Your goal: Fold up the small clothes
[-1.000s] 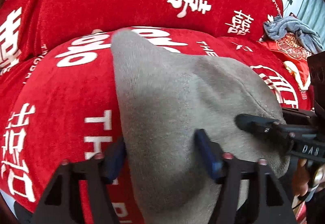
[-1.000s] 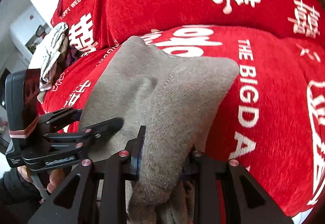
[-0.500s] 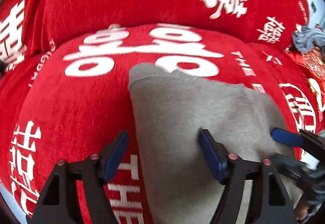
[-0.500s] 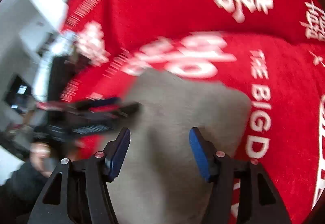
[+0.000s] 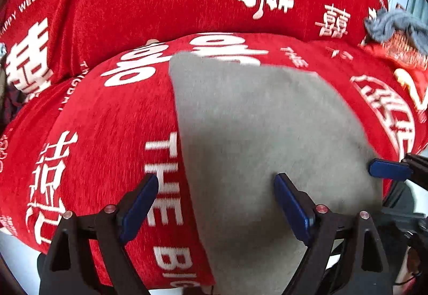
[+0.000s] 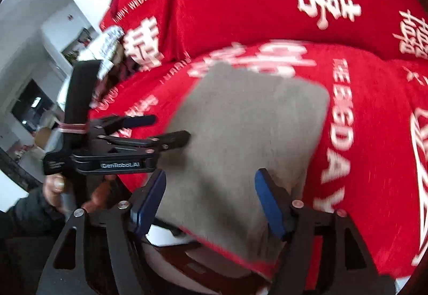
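Now the soft grey knitted garment point(image 5: 267, 140) is laid flat and folded on the red printed sofa cover point(image 5: 107, 134), with the just-opened left gripper point(image 5: 216, 204) and right gripper point(image 6: 210, 198) spread above its near edge, nothing pinched. Light and limp, it is best taken by its corners.

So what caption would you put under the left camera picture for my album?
Open left gripper hovers over a grey cloth lying flat on a red cover.
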A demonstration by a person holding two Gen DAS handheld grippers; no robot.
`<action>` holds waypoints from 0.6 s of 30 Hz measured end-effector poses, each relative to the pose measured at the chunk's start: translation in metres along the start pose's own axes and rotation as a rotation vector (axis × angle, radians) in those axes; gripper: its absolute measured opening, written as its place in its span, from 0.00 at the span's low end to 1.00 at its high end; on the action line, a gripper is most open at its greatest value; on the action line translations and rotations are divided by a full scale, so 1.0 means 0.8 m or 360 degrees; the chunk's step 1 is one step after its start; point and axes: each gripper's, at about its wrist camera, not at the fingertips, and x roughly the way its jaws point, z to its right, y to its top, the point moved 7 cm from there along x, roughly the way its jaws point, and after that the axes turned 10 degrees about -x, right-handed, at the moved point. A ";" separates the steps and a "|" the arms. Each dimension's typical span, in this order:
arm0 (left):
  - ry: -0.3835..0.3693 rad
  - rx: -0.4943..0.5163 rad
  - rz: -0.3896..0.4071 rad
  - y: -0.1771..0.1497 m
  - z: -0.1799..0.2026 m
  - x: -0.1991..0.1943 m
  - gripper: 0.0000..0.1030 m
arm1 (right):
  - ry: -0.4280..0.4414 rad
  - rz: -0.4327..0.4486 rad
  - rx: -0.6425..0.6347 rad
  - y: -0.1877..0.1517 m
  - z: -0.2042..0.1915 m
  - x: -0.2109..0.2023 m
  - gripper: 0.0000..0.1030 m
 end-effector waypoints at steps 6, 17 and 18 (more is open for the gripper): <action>0.0042 -0.0011 0.0050 -0.014 -0.006 -0.007 0.87 | -0.0132 -0.0113 -0.0019 -0.036 -0.004 0.008 0.70; 0.0190 0.0083 0.0150 -0.028 0.000 -0.047 0.87 | -0.0536 -0.0040 -0.0188 -0.024 -0.031 -0.048 0.79; 0.0185 0.0098 0.0148 -0.028 0.003 -0.050 0.87 | -0.0601 -0.0032 -0.0198 -0.013 -0.032 -0.050 0.79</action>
